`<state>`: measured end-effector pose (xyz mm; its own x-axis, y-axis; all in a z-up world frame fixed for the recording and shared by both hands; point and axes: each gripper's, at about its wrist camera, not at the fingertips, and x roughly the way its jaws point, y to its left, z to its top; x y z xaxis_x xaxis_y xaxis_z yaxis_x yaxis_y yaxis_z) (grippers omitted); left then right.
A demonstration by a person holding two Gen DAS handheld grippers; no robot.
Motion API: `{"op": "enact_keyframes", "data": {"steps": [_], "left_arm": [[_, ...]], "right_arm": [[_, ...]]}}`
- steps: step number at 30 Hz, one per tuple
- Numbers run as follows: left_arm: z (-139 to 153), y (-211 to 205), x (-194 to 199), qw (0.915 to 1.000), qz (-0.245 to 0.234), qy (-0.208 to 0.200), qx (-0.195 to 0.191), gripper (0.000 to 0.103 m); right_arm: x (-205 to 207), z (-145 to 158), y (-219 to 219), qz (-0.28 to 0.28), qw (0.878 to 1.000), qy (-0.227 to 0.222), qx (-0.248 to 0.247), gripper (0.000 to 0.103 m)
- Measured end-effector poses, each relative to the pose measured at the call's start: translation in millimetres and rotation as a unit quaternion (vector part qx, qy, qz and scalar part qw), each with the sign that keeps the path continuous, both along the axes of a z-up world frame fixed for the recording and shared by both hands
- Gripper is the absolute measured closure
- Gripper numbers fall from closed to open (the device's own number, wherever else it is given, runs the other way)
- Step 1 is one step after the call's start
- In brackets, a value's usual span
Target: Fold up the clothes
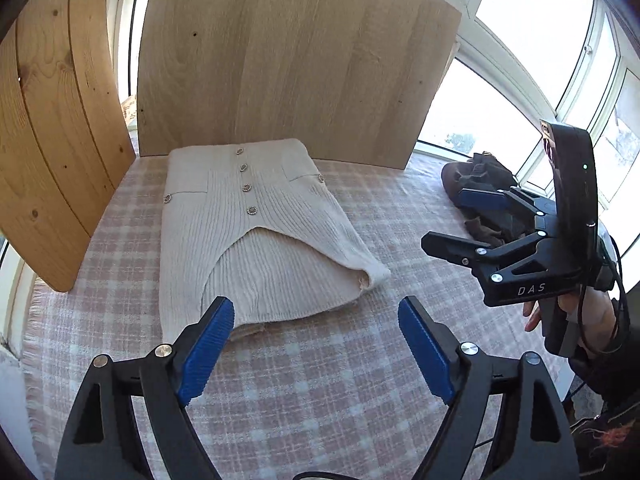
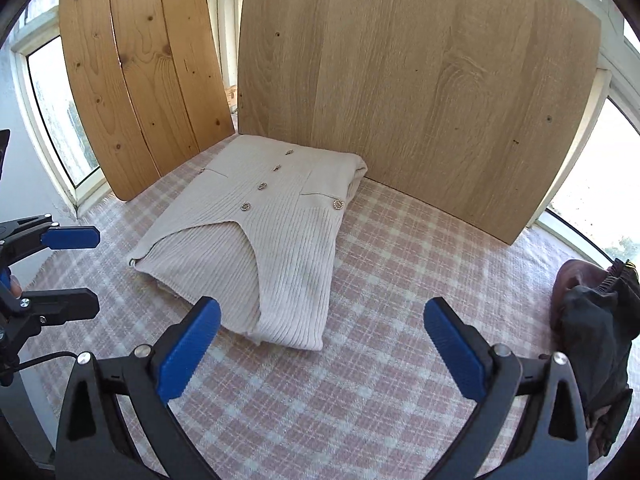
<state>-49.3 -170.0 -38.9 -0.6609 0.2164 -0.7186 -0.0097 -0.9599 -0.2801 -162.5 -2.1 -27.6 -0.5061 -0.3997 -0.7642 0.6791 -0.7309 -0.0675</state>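
Checked cloth (image 1: 320, 380), one folded cardigan (image 1: 256, 232), six buttons

Left gripper (image 1: 316, 344) and right gripper (image 2: 322, 344) both tilt downward, fingers spread wide, holding nothing.

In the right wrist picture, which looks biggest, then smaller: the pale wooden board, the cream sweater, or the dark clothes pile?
1. Pale wooden board, biggest.
2. Cream sweater.
3. Dark clothes pile, smallest, though the picture's edge cuts it off.
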Motion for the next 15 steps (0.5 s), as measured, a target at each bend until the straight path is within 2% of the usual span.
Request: {"op": "enact_keyframes", "data": {"steps": [2,4,9,13,15], "left_arm": [[8,13,7,0.9997,0.002,-0.003,-0.023,0.02],[14,25,16,0.9995,0.002,-0.003,-0.031,0.02],[27,47,40,0.9985,0.021,-0.007,-0.049,0.02],[34,62,62,0.9987,0.027,-0.007,-0.042,0.02],[38,70,72,0.9989,0.026,-0.005,-0.039,0.02]], "right_arm": [[10,4,6,0.0,1.0,-0.005,-0.007,0.0],[21,8,11,0.005,1.0,-0.014,-0.015,0.0],[58,21,27,-0.004,1.0,0.019,-0.019,0.0],[85,35,38,0.002,0.998,0.058,-0.026,0.0],[97,42,42,0.016,0.998,0.055,-0.041,0.0]]}}
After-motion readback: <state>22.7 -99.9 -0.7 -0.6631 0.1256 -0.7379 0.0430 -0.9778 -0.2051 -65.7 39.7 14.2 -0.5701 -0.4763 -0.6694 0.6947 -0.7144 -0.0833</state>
